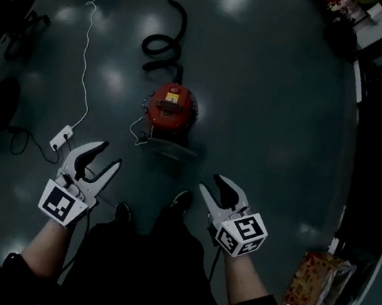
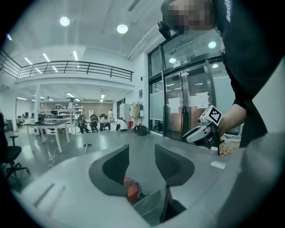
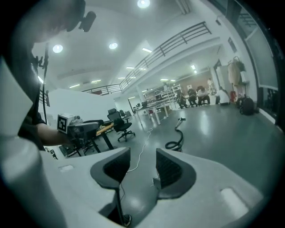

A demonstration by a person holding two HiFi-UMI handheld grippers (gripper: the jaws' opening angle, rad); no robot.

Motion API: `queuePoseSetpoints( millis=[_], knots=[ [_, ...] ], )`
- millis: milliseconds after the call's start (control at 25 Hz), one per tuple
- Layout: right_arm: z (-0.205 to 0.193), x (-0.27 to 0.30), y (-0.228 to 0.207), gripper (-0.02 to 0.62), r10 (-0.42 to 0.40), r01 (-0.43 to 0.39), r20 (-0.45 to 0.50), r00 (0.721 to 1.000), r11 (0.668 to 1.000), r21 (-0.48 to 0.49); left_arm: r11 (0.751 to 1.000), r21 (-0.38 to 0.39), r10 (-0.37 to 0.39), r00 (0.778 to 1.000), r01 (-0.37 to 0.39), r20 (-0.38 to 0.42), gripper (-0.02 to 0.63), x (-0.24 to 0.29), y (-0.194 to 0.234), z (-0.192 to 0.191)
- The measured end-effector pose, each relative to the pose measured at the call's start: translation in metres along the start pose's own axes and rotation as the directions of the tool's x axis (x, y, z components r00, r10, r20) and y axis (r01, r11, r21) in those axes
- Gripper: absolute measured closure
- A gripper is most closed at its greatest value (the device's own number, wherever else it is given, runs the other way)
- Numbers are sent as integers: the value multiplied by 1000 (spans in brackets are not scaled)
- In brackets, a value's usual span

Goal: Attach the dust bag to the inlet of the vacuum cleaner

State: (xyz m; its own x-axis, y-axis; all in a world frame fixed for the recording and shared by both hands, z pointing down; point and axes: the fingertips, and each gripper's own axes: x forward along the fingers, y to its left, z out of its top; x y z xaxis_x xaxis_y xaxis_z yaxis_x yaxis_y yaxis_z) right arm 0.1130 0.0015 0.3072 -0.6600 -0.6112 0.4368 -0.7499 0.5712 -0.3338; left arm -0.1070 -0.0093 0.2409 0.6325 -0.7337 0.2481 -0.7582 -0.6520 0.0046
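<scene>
Nearest, both grippers are held up in front of the person's body, high above the floor (image 1: 269, 110). The left gripper (image 1: 110, 154) has its 2 jaws apart, and its own view shows no object between the pads. Through the gap only the red vacuum cleaner (image 1: 173, 106) appears, far below. The right gripper (image 1: 209, 182) also has its jaws apart and holds nothing. Its own view shows only the floor and a thin cable in the gap.

Just under the hands, the person's 2 shoes (image 1: 123, 211) stand on the dark shiny floor. A little ahead of the shoes sits the vacuum cleaner, well apart from both grippers and roughly between their 2 lines, a bit closer to the left one. A pale grey sheet-like thing (image 1: 171, 149) lies against the near side of the vacuum cleaner, touching its base. I cannot tell whether it is the dust bag or whether it sits on the inlet.

To the left of the vacuum cleaner a white power strip (image 1: 62, 138) lies on the floor, and a white cable (image 1: 89, 46) runs from it away up the room. Beyond the vacuum cleaner the black hose (image 1: 164, 43) curls and stretches away.
</scene>
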Motion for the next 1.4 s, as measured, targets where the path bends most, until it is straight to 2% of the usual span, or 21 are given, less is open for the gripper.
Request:
queuePoseSetpoints(
  millis=[160,240,360,560,720,840,960,1080,1160,1400],
  knots=[
    [-1,-22,70,416,-46,46,40,998,999,-8,997,25,-76,996,75,43,420,-45,-11,6],
    [-7,-28,108,425,-45,45,48,998,999,11,994,30,-110,992,108,56,422,-70,-16,4],
    [-11,-34,161,428,-7,5,48,999,1000,28,990,14,-143,988,143,59,423,-102,-25,3],
    [10,-47,214,454,79,-75,104,991,996,-42,970,-42,-234,965,240,115,437,-124,-70,29],
    [26,-63,233,479,144,-127,162,976,985,-114,948,-20,-310,938,317,156,478,-126,-117,58],
    [37,-85,238,486,181,-146,205,962,973,-177,939,-19,-336,929,343,157,502,-122,-144,73],
    [50,-107,228,522,195,-159,254,947,975,-155,935,-2,-349,922,354,166,534,-111,-164,90],
    [56,-125,220,573,208,-176,294,933,976,-132,941,13,-336,929,339,156,603,-106,-179,98],
    [60,-135,215,592,213,-174,307,928,973,-150,944,19,-327,932,328,153,604,-104,-188,102],
    [56,-153,220,594,242,-189,332,912,964,-185,948,41,-317,937,315,149,604,-103,-206,106]
  ],
)
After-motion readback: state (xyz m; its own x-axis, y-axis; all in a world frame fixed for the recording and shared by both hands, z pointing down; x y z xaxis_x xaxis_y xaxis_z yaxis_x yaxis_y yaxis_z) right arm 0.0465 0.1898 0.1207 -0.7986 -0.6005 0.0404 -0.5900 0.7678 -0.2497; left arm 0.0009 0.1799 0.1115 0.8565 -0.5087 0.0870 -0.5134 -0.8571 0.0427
